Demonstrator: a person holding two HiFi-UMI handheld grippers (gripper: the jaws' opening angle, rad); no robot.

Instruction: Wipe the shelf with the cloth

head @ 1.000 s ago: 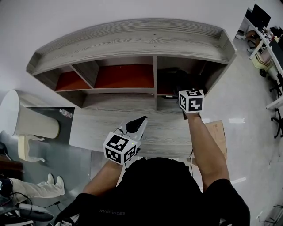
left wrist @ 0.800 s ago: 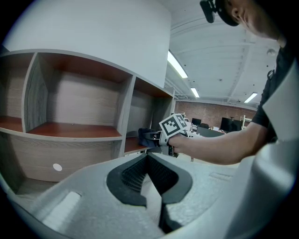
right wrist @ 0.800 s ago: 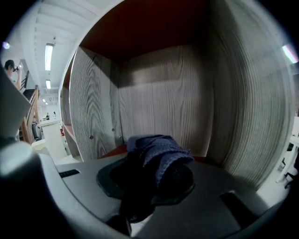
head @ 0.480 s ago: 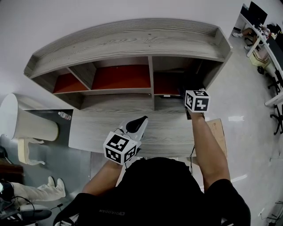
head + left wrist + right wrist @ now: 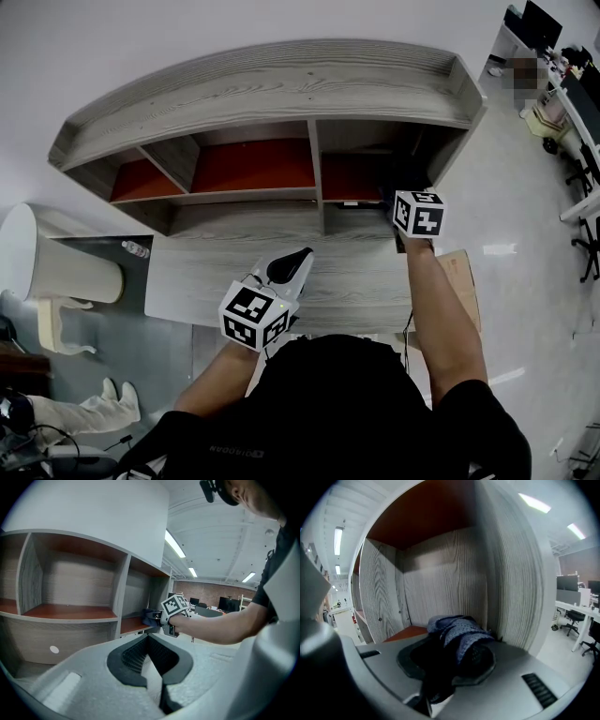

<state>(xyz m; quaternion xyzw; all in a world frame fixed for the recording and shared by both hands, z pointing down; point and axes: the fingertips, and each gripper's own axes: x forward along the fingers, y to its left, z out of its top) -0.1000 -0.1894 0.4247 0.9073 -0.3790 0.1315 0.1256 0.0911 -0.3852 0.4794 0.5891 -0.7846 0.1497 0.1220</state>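
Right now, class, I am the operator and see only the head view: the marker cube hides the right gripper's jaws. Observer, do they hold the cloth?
Observer: Yes; the right gripper is shut on a bunched dark blue cloth.
Operator: Where in the compartment?
Observer: Close beside the shelf's grey right side wall.
Operator: And the left gripper?
Observer: It has nothing between its jaws.

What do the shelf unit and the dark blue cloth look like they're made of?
Shelf: probably laminated board, matt grey with a printed-looking wood grain; the compartment floors are smooth reddish-orange. Cloth: soft woven or knitted fabric, dark blue, judging by its folds and speckled texture.
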